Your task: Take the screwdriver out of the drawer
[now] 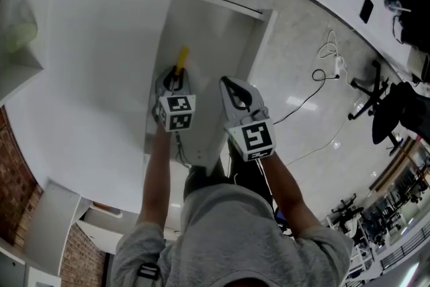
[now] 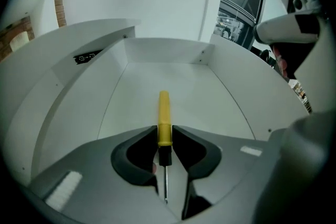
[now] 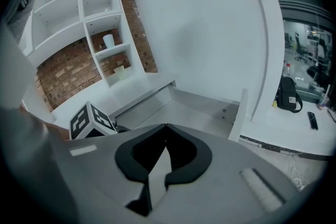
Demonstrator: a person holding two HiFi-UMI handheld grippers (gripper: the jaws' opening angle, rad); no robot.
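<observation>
Half done: the left gripper (image 2: 165, 129) clasps the yellow handle of the screwdriver (image 2: 164, 107), which lies on the floor of the open drawer (image 2: 173, 68), not yet lifted out, while the right gripper (image 3: 166, 128), by the drawer's right wall, is closed and empty.

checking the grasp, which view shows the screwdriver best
The left gripper view: the whole screwdriver lies on the drawer floor, its yellow handle pinched by the left gripper. The head view shows only the handle's yellow end beyond that gripper. The right gripper view shows none of it.
</observation>
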